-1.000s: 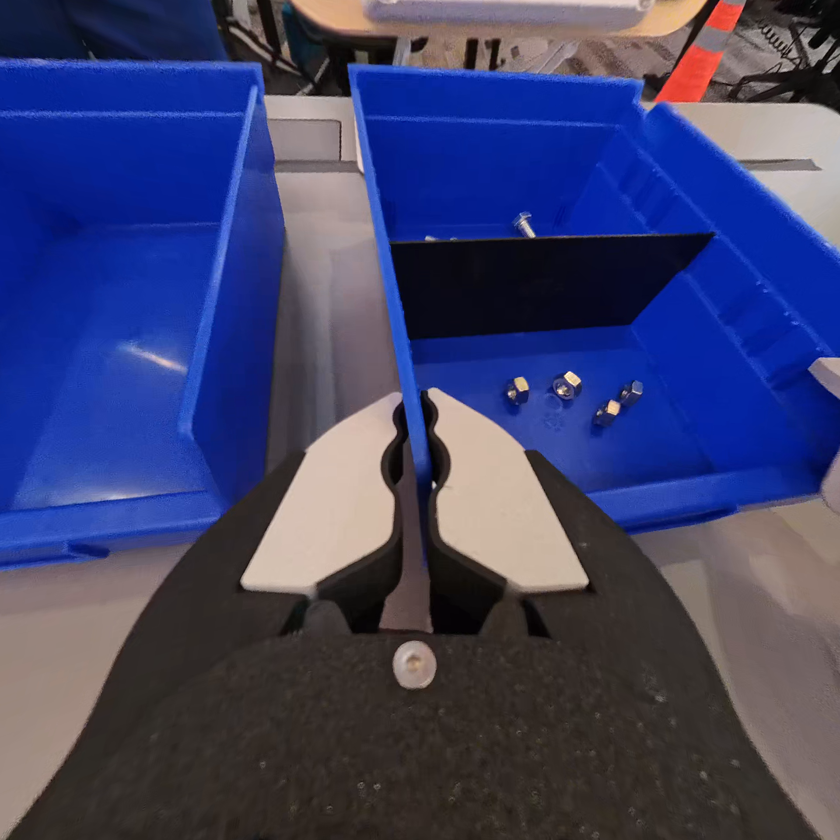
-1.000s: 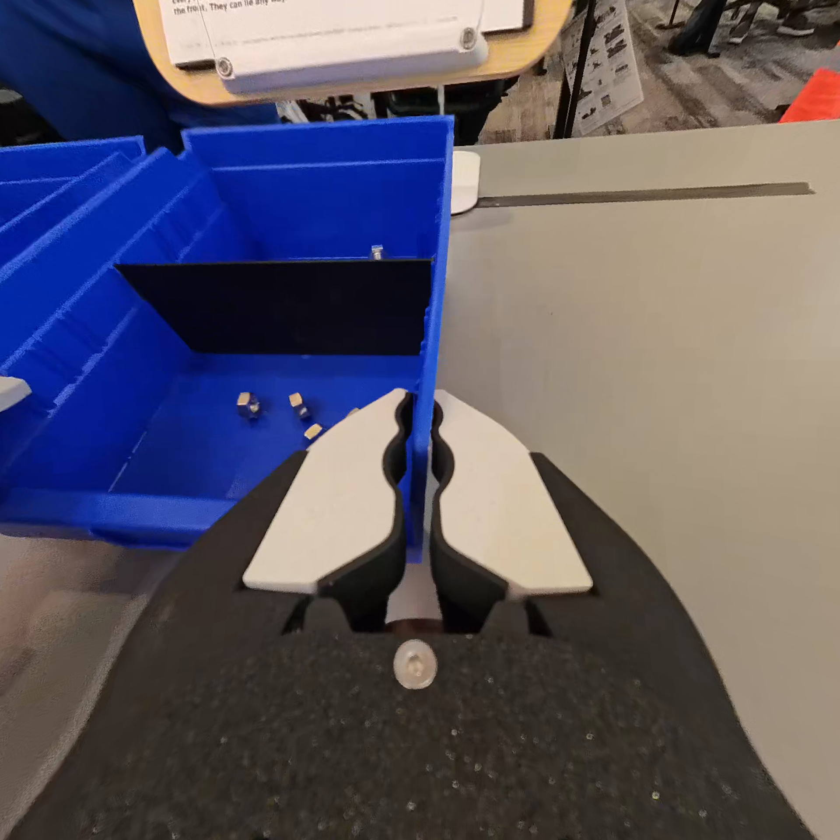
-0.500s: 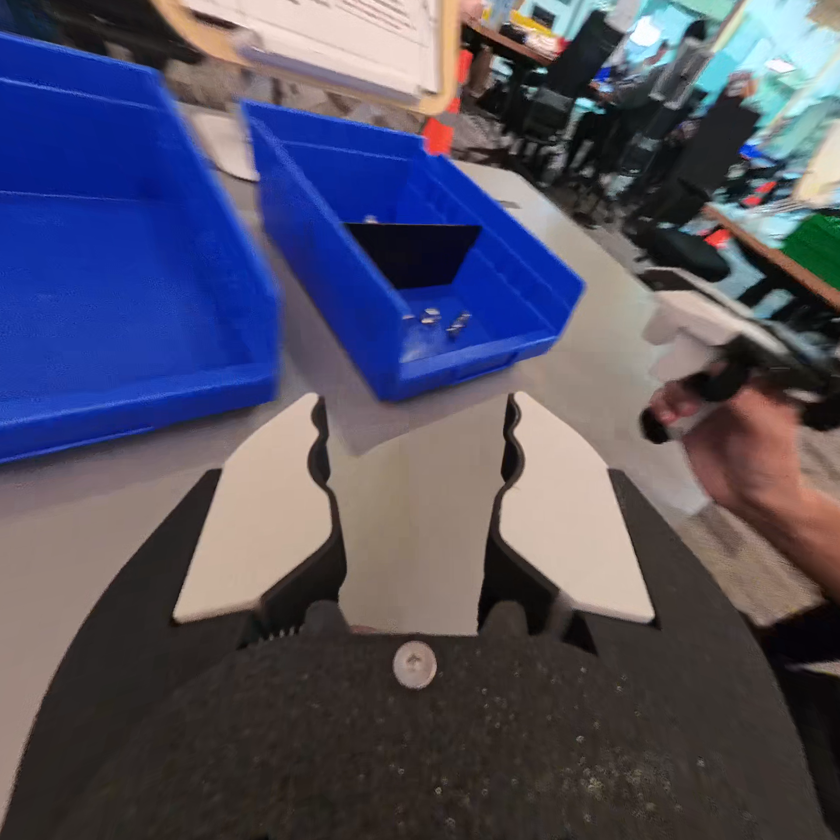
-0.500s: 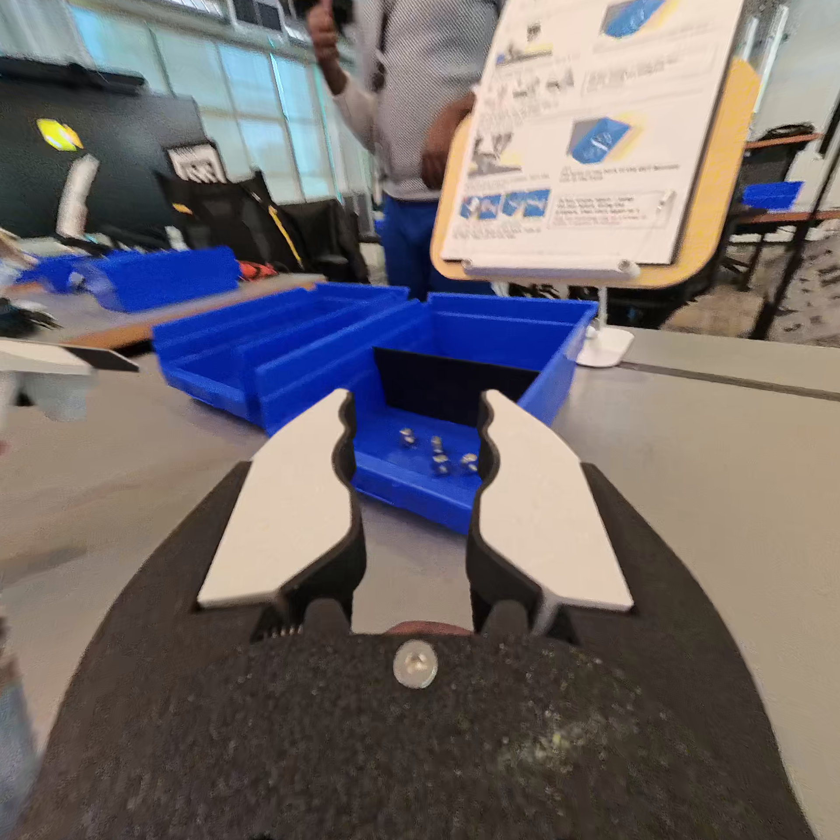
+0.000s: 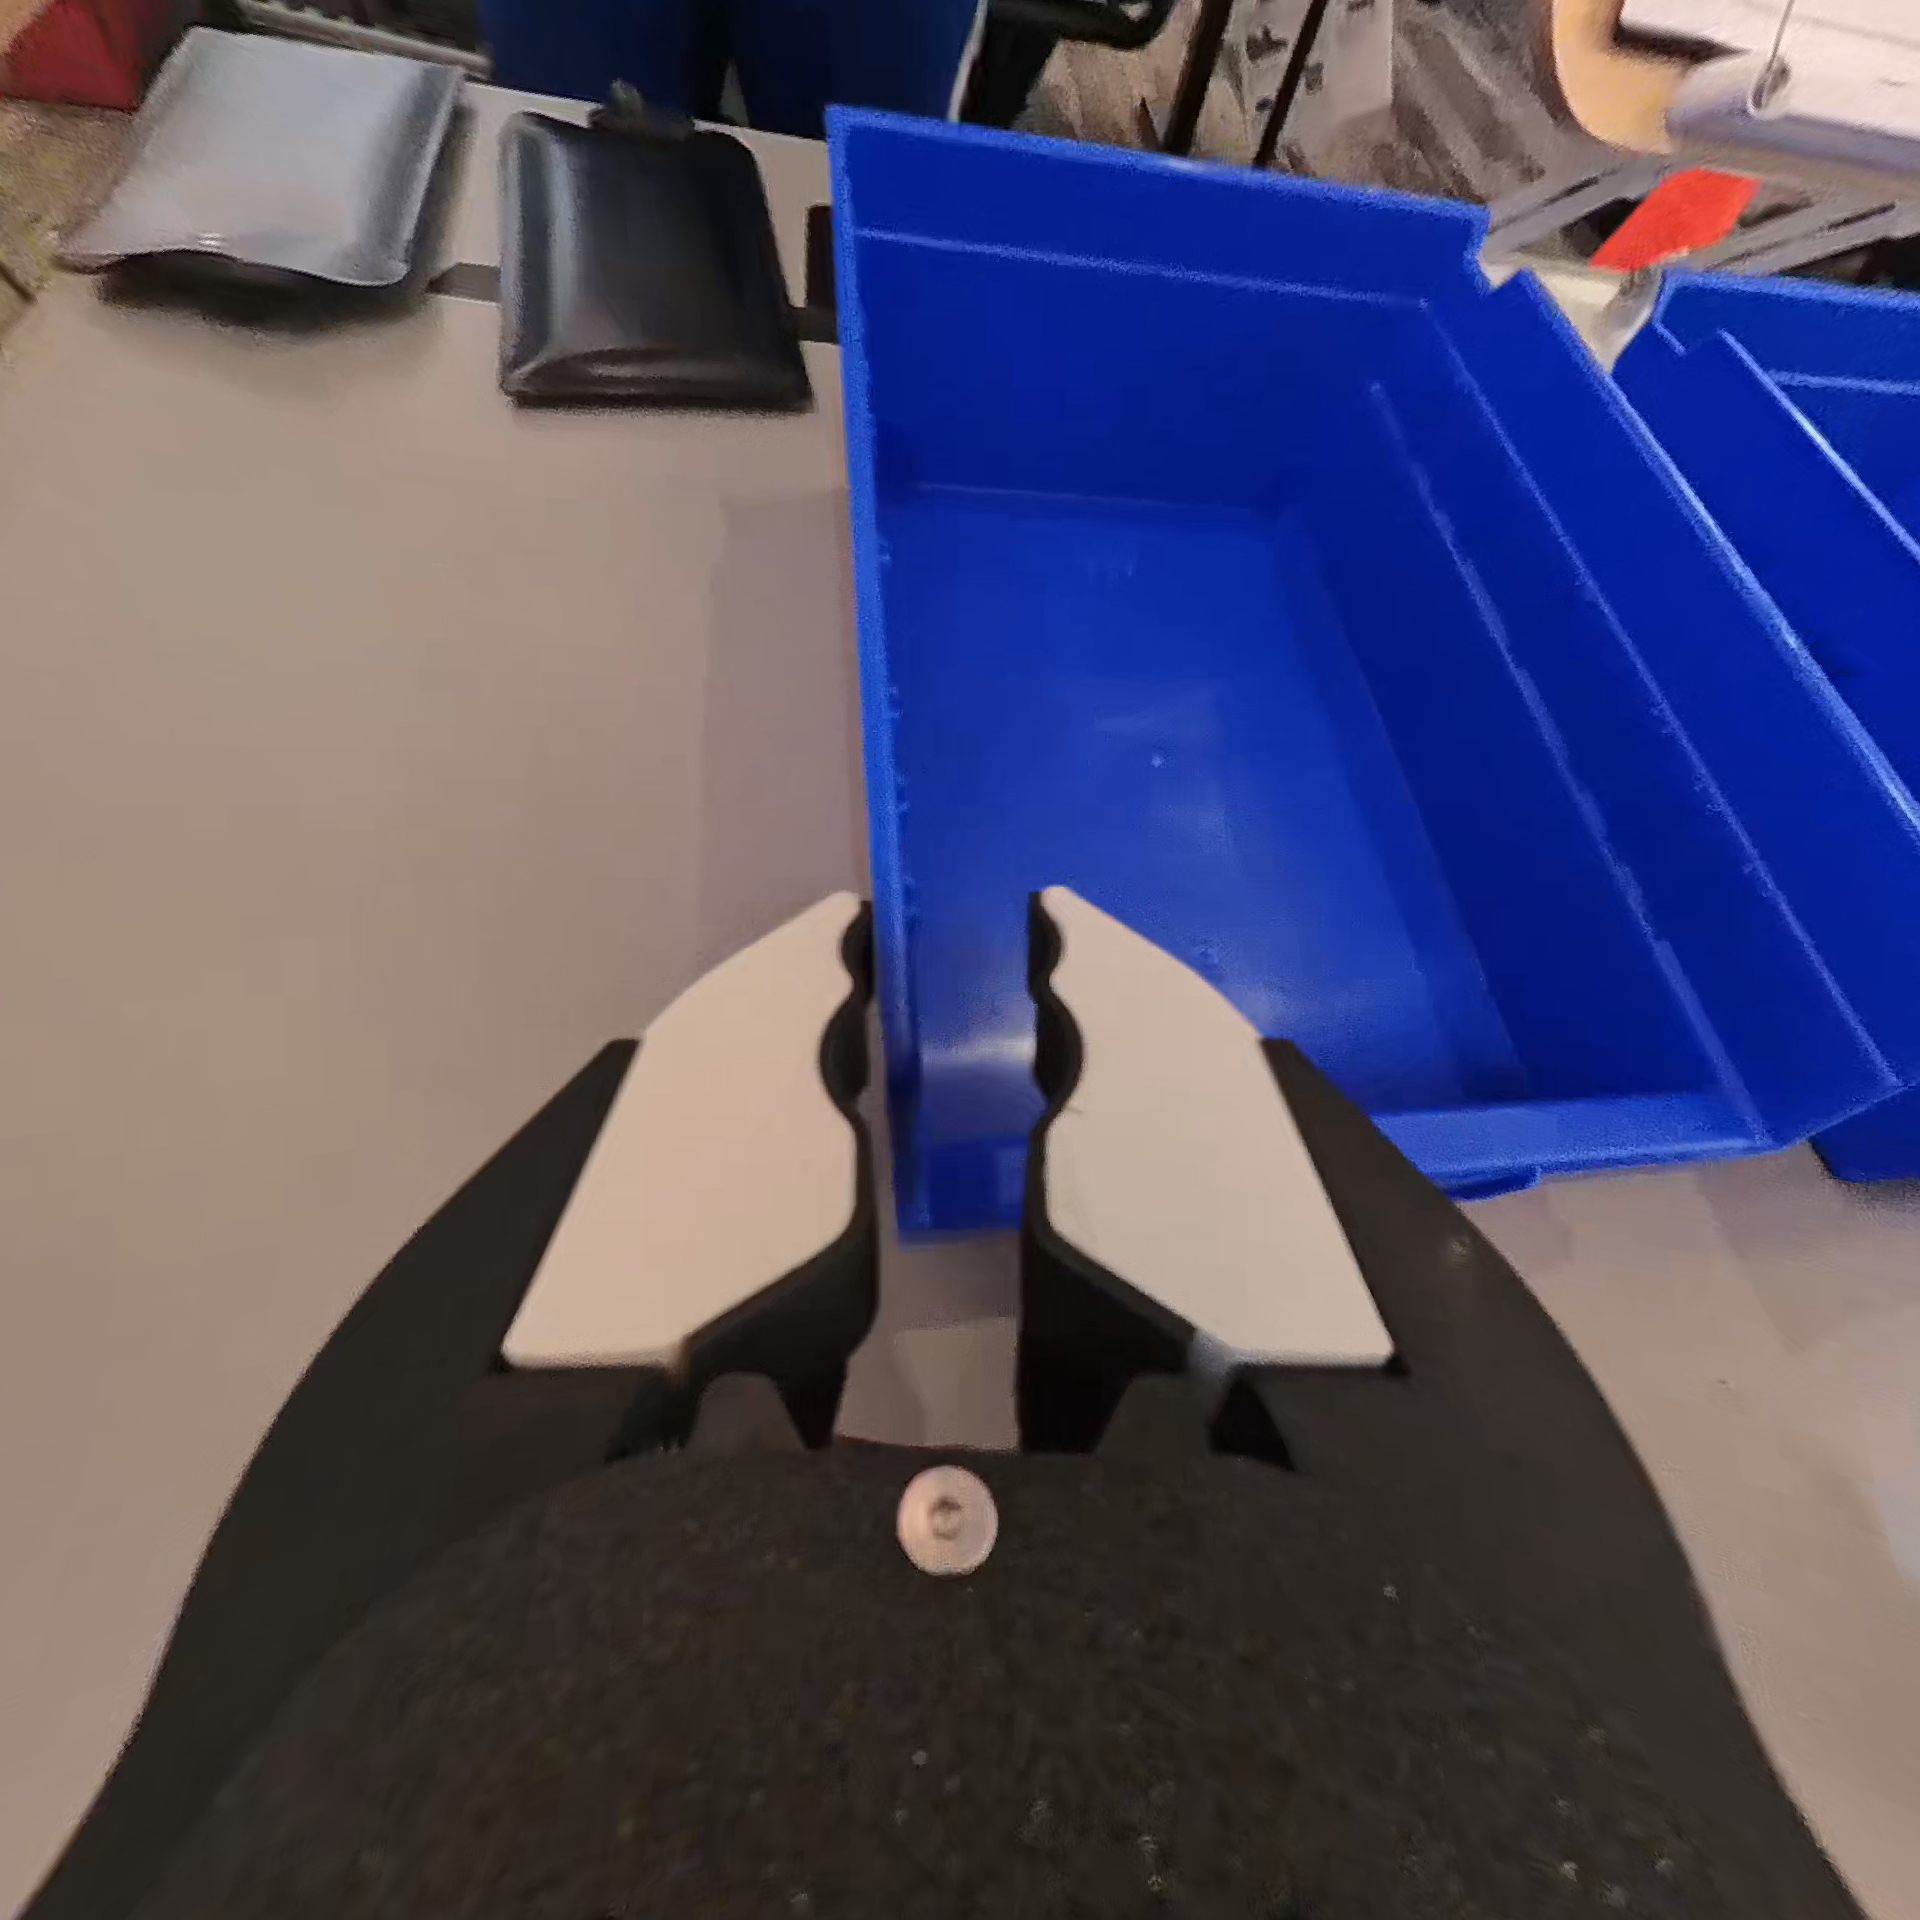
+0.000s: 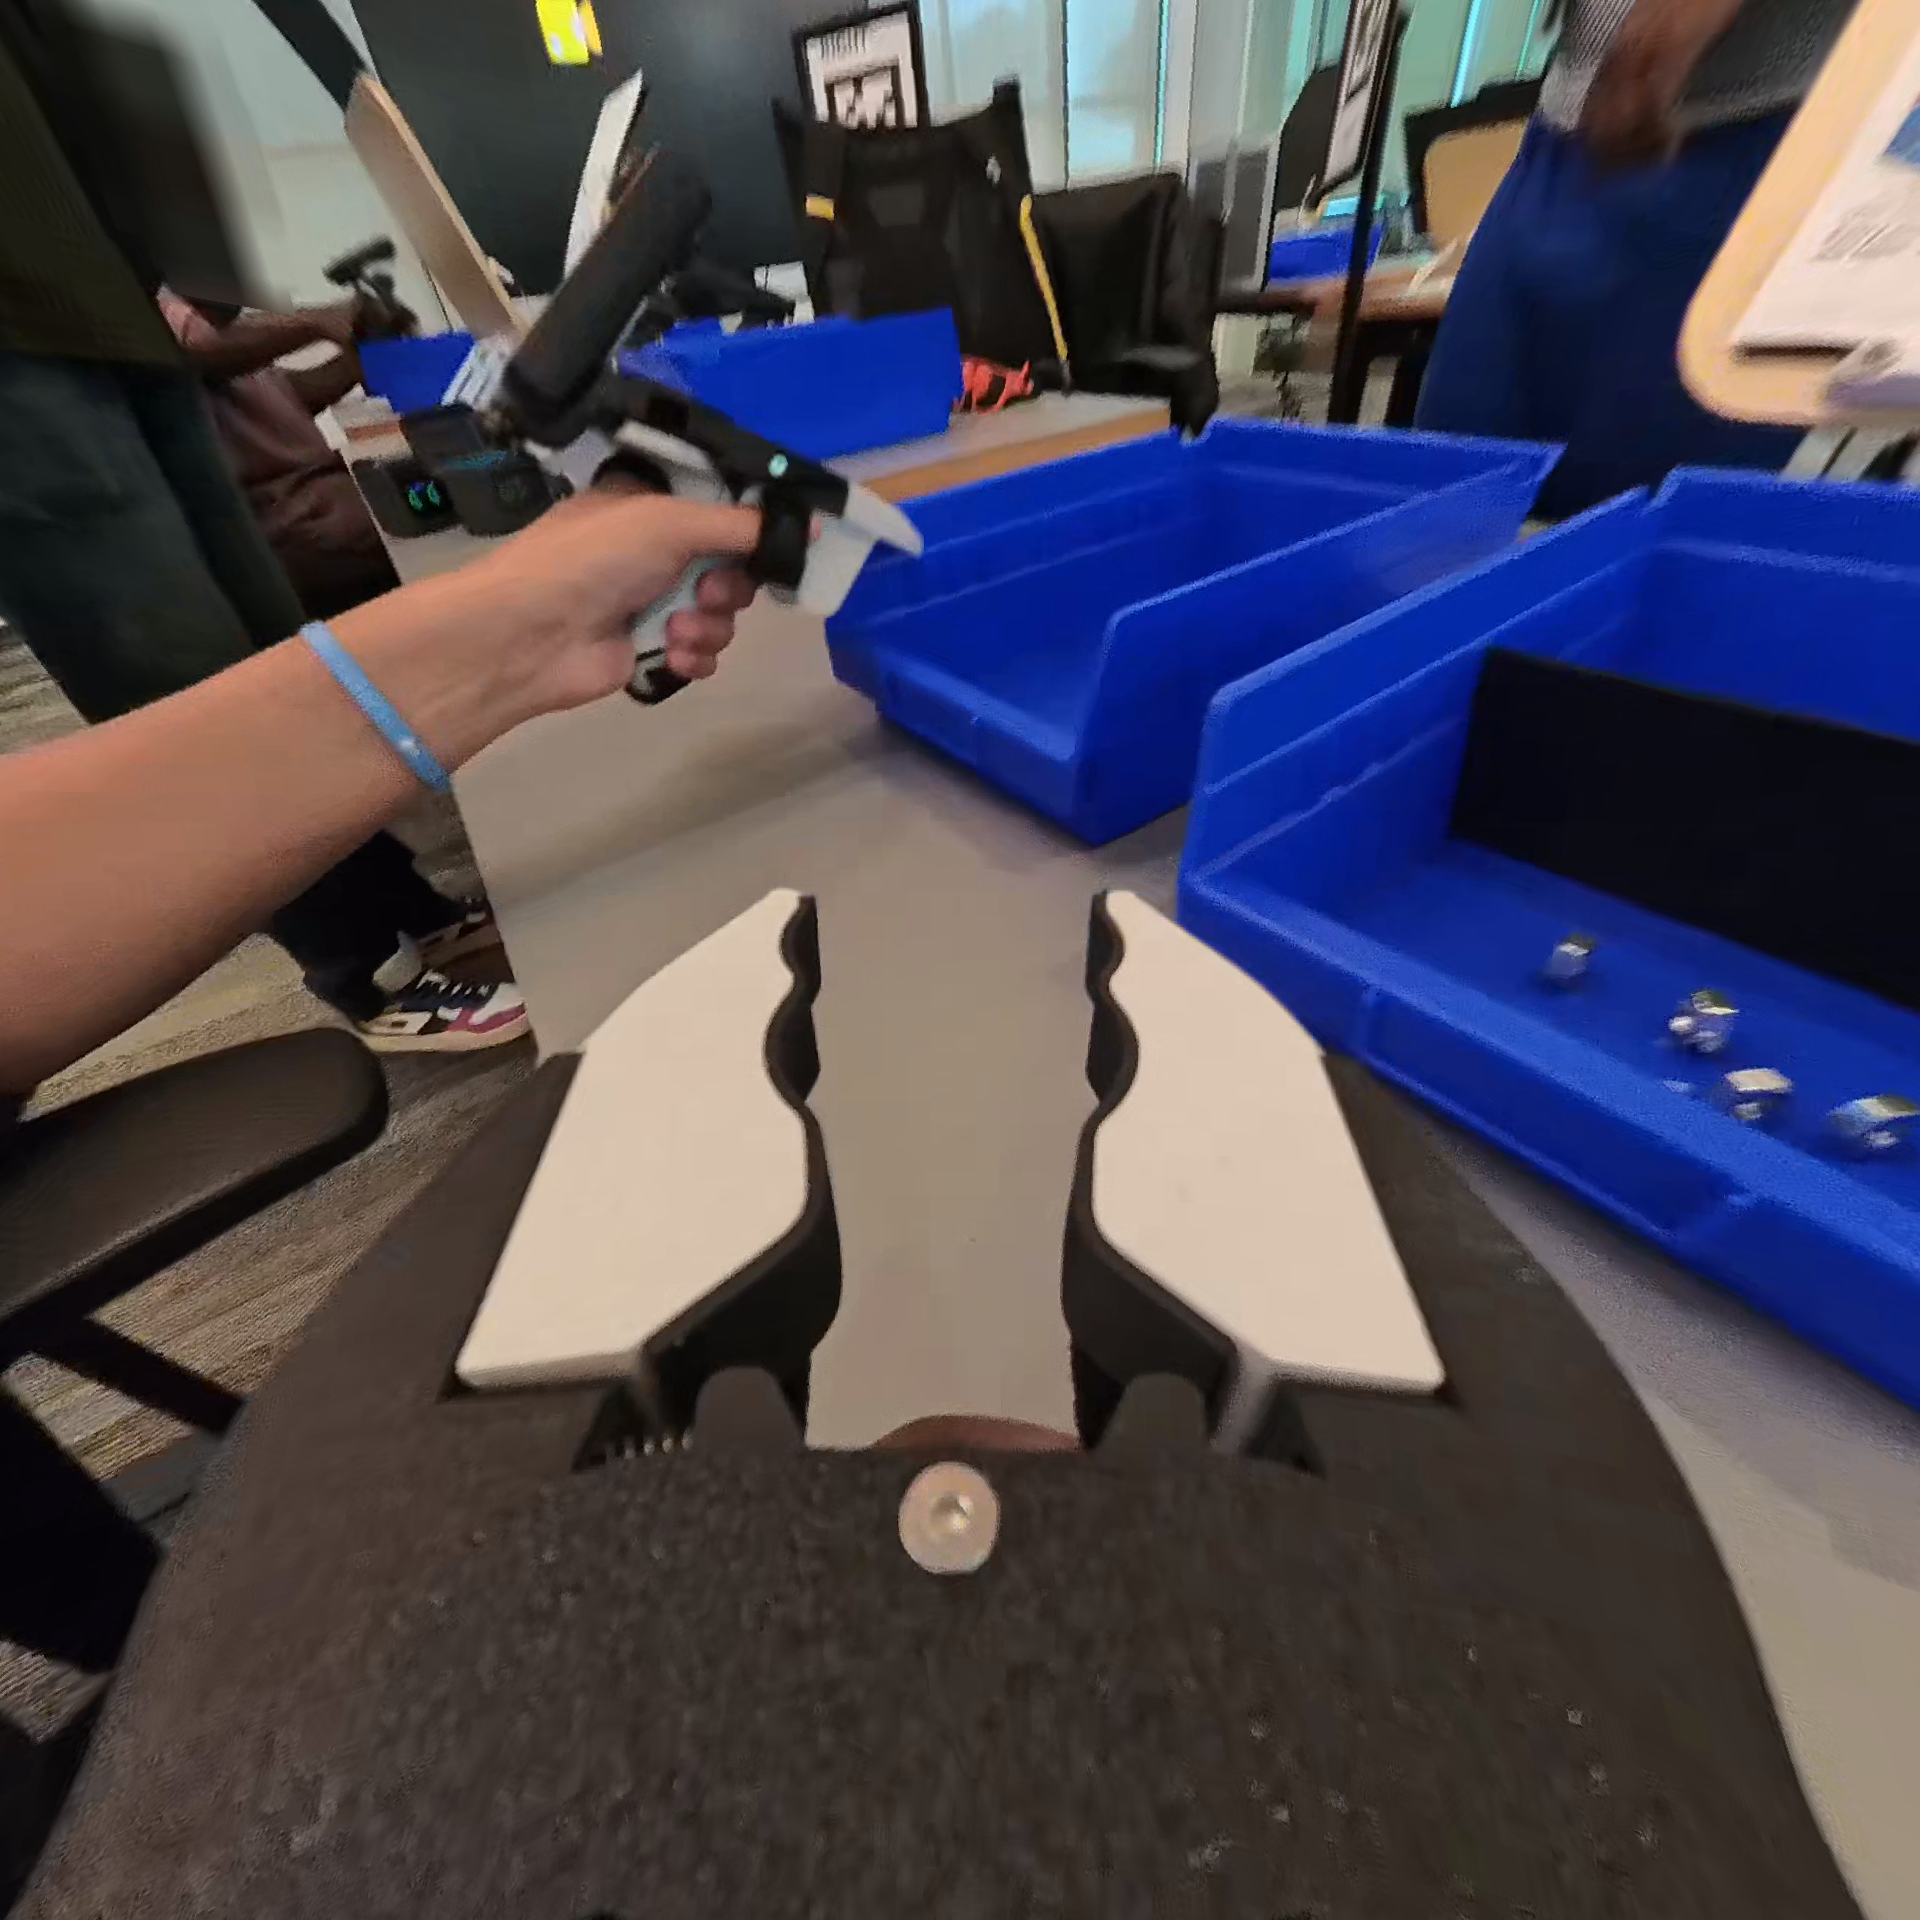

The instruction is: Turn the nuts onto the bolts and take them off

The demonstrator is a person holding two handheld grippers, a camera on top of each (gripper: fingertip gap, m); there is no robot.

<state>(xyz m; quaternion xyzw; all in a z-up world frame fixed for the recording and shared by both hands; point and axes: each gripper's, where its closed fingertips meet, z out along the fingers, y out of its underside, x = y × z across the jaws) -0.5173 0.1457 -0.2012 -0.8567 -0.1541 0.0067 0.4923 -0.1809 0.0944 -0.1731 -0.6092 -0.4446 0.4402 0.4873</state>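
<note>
Nuts (image 6: pixel 1704 1023): four small shiny ones are seen at 3 o'clock in the right wrist view, lying loose on the floor of the right blue bin (image 6: pixel 1351 997), in front of a black divider (image 6: pixel 1683 790).
Bolts: none can be made out in either view.
Left gripper (image 5: pixel 951 904): its fingers are spread a little, and nothing is held. The left wall of the big blue bin (image 5: pixel 1174 665) is seen in the gap, near the left finger; whether it is touched cannot be told.
Big blue bin: it is seen at 12 to 2 o'clock in the left wrist view, with only its bare floor showing.
Right gripper (image 6: pixel 951 904): its fingers are spread wide over the grey table (image 6: pixel 935 821), and nothing is held.
Hand (image 6: pixel 582 603): it is seen at 10 o'clock in the right wrist view, wrapped round the left gripper's handle, with a blue band (image 6: pixel 374 707) on the wrist.
Pouches: a black one (image 5: pixel 644 270) and a grey one (image 5: pixel 260 166) are seen at 11 o'clock in the left wrist view, lying on the table.
</note>
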